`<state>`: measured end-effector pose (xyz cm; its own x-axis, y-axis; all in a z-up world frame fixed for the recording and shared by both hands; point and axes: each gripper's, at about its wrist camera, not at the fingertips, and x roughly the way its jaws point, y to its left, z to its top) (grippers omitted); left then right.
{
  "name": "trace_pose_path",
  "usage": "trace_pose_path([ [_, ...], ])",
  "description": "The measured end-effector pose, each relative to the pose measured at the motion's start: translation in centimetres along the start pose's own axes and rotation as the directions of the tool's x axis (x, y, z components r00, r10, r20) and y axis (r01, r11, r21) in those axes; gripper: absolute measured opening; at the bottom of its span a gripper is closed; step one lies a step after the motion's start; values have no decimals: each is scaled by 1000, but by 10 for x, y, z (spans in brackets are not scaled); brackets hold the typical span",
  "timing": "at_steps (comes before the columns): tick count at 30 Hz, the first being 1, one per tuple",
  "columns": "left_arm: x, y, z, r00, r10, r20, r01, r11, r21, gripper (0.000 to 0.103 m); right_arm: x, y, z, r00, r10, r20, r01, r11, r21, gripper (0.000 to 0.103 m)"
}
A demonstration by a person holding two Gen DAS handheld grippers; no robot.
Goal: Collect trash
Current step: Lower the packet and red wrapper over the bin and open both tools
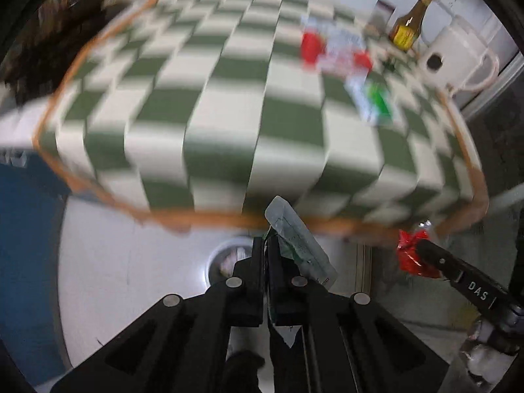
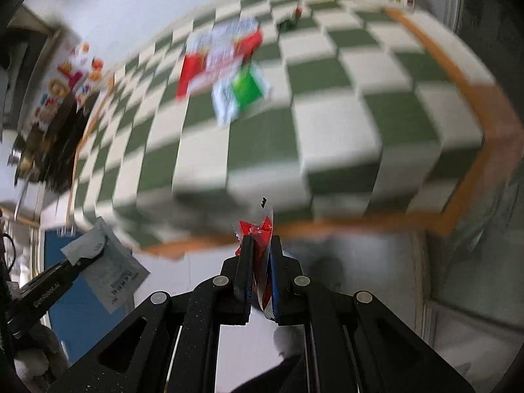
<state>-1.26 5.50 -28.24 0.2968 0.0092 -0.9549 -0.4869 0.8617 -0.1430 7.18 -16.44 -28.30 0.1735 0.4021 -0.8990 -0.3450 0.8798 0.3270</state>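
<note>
My left gripper (image 1: pixel 267 249) is shut on a clear greenish plastic wrapper (image 1: pixel 298 239), held off the table's front edge above a round white bin opening (image 1: pixel 229 258) on the floor. My right gripper (image 2: pixel 261 245) is shut on a red wrapper (image 2: pixel 260 229), also off the front edge. The red wrapper shows in the left wrist view (image 1: pixel 411 255), and the pale wrapper shows in the right wrist view (image 2: pixel 108 262). A red-and-white wrapper (image 2: pixel 219 59) and a green-and-white wrapper (image 2: pixel 242 91) lie on the checkered tablecloth (image 2: pixel 327 124).
A brown bottle with a yellow label (image 1: pixel 409 23) and a white kettle-like jug (image 1: pixel 458 55) stand at the table's far right corner. The cloth has an orange border (image 1: pixel 213 219). A blue surface (image 1: pixel 26 229) is at left. Both views are motion-blurred.
</note>
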Motion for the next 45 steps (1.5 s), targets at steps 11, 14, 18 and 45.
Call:
trace_pose_path([
  [11, 249, 70, -103, 957, 26, -290, -56, 994, -95, 0, 228, -37, -131, 965, -54, -255, 68, 997, 47, 9],
  [14, 324, 84, -118, 946, 23, -322, -63, 991, -114, 0, 305, -54, -153, 955, -77, -288, 89, 996, 30, 9],
  [18, 386, 91, -135, 934, 36, -355, -72, 993, -91, 2, 384, -71, -175, 940, -99, -325, 109, 994, 12, 9],
  [45, 268, 112, -152, 934, 230, -272, -239, 971, -2, 103, 325, -37, -177, 900, -287, -328, 249, 956, -152, 103],
])
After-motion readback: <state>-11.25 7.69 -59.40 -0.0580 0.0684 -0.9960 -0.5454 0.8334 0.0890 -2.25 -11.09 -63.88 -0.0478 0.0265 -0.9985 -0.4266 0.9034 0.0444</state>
